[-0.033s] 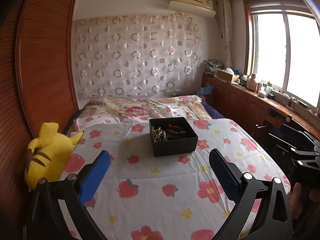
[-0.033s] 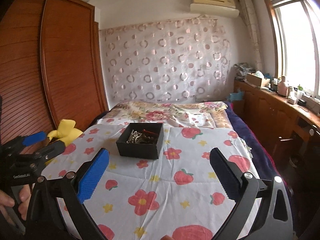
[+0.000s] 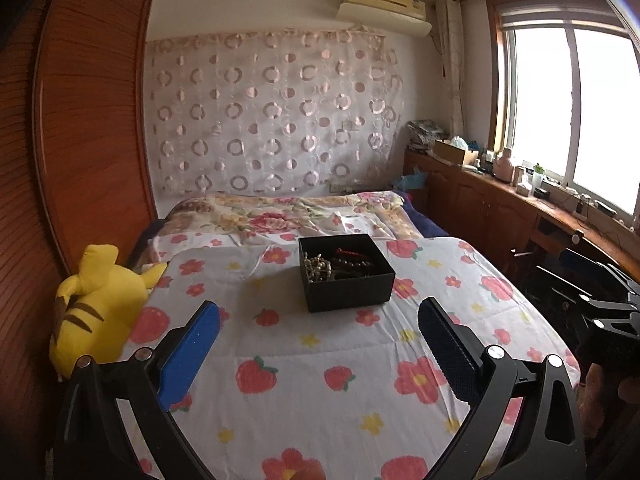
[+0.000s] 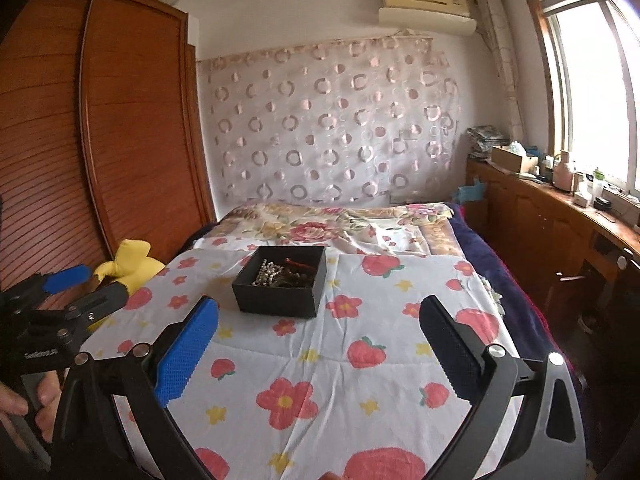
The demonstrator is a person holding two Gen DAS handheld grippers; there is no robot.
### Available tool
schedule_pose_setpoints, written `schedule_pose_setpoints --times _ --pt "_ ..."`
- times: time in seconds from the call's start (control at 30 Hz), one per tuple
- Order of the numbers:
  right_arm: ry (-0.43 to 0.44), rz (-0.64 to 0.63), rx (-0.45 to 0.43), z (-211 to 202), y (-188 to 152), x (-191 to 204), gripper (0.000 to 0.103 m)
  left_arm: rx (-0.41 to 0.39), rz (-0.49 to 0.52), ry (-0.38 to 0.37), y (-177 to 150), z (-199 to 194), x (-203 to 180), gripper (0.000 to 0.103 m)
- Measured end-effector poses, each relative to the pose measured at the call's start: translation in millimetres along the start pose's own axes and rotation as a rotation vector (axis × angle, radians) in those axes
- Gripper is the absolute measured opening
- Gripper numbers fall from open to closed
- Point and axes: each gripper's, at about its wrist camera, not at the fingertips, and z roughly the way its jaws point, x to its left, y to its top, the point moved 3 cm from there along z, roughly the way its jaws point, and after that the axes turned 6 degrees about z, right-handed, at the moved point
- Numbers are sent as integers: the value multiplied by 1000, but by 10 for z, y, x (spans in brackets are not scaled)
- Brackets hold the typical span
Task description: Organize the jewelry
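Right, both the left gripper and right gripper hover jaws spread, empty, black box ahead of them, where tangled pearl beads could snag together.

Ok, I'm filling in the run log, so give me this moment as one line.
left gripper: open, empty | right gripper: open, empty | black box: on bed, open | pearl strand: inside box, tangled with dark beads

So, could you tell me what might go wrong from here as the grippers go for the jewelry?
The pearl beads lie tangled with darker strands in the black box, so a pinch may drag out several pieces. The box sits on a soft floral bedspread and could tip or slide. Both the left gripper and right gripper are open and well short.
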Motion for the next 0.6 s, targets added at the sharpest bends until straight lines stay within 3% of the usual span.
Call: schedule_pose_setpoints --times 0.6 --pt "7 -2 24 30 -163 34 101 5 -11 30 -105 -51 47 96"
